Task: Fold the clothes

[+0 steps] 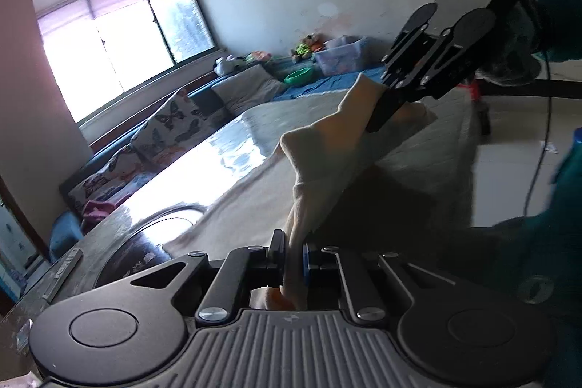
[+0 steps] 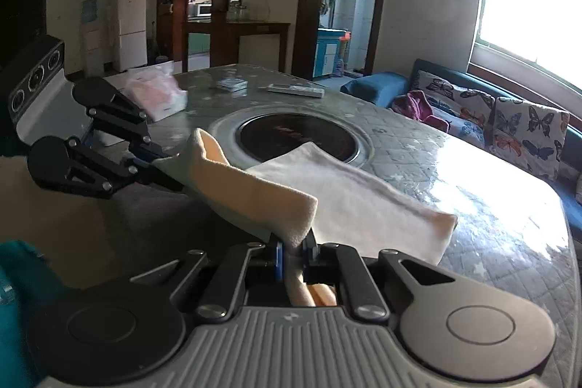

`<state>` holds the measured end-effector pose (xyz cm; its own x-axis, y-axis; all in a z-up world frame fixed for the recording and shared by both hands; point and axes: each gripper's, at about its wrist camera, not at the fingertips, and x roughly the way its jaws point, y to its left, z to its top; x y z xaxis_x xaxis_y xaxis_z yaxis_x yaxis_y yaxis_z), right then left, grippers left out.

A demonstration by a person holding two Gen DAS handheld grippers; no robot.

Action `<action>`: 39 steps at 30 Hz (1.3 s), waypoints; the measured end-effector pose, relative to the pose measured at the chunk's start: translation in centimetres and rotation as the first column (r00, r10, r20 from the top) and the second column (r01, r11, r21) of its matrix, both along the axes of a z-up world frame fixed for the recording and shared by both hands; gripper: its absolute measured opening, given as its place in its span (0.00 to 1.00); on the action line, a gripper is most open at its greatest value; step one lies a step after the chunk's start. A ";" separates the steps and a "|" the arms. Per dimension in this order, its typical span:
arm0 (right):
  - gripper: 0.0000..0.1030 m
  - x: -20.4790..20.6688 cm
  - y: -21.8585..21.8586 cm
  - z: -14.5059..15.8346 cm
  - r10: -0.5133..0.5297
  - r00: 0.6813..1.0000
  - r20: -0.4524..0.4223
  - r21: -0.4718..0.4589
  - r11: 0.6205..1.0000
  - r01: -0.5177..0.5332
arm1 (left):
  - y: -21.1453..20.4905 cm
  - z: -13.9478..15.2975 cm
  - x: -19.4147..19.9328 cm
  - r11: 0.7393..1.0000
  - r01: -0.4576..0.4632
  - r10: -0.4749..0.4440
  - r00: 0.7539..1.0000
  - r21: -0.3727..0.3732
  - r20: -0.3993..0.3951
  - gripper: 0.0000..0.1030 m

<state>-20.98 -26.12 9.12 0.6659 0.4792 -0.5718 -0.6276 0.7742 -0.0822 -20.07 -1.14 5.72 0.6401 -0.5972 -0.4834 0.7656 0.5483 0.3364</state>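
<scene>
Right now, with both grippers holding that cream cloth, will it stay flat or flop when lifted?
Likely floppy: the cream cloth sags between the left gripper and the right gripper. Probably light, since small pinches hold its edge up. The rest drapes on the table.

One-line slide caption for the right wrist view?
Both grippers, right and left, pinch the cream cloth over the table.
</scene>
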 end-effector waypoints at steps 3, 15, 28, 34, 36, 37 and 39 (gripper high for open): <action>0.08 -1.6 0.0 0.8 0.007 1.000 -0.006 -0.010 1.000 -0.007 | 0.2 1.1 -2.1 1.000 0.025 -0.025 0.999 -0.005 -0.019 0.10; 0.08 5.2 -0.3 2.8 -0.014 0.999 -0.032 -0.029 0.999 0.013 | -0.5 2.0 7.3 0.996 -0.039 0.029 0.991 -0.075 -0.134 0.10; 0.12 19.8 0.8 -5.0 -0.111 0.981 -0.160 -0.033 0.994 0.107 | -1.2 -3.5 20.9 0.957 -0.287 0.269 0.923 -0.028 -0.274 0.15; 0.18 18.0 -1.7 -6.6 -0.223 0.965 -0.138 0.018 0.974 0.227 | -0.3 -3.0 20.8 0.916 -0.393 0.361 0.892 -0.075 -0.272 0.24; 0.19 17.0 -2.8 -6.4 -0.256 0.958 -0.126 0.023 0.965 0.261 | 0.1 -2.9 20.8 0.900 -0.427 0.391 0.880 -0.090 -0.272 0.24; 0.20 16.5 -3.5 -6.4 -0.277 0.953 -0.122 0.025 0.959 0.282 | 0.2 -2.8 20.8 0.891 -0.444 0.405 0.873 -0.098 -0.272 0.24; 0.20 16.0 -4.5 -6.5 -0.313 0.941 -0.125 0.032 0.947 0.320 | 0.6 -2.7 20.7 0.871 -0.477 0.434 0.858 -0.113 -0.273 0.24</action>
<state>-5.03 -30.61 2.62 0.7182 0.2852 -0.6347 -0.3523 0.9356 0.0218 0.66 -0.57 3.05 0.7433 -0.3522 -0.5687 0.4590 0.8870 0.0505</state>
